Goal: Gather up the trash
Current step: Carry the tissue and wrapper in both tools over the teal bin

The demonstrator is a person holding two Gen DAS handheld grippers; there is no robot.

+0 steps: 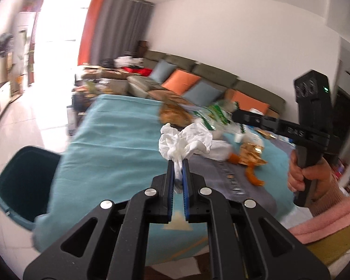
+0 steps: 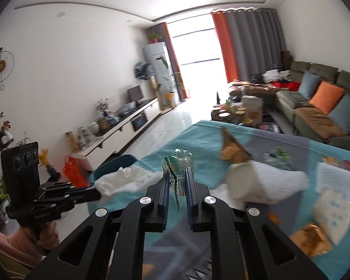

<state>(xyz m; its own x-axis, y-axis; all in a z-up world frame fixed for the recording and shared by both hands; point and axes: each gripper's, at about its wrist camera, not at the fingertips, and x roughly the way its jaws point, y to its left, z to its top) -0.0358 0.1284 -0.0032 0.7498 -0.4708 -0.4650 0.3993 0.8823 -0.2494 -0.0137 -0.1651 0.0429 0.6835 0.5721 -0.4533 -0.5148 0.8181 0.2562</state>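
Note:
My left gripper (image 1: 178,163) is shut on a crumpled white tissue (image 1: 184,142) and holds it above the teal tablecloth (image 1: 119,135). My right gripper (image 2: 177,171) is shut on a green and clear plastic wrapper (image 2: 179,163), also held above the table. The right gripper with its wrapper (image 1: 212,114) also shows in the left wrist view, and the left gripper with its tissue (image 2: 126,180) in the right wrist view. A dark teal bin (image 1: 23,182) stands on the floor at the table's left edge; its rim (image 2: 114,165) shows beyond the tissue.
More trash lies on the table: a white paper cup (image 2: 245,182) on its side, brown paper (image 2: 233,151), orange peel (image 1: 253,175), gold wrappers (image 1: 252,154), a tissue pack (image 2: 333,214). A sofa (image 2: 315,107) stands at the right, a TV cabinet (image 2: 119,135) at the left.

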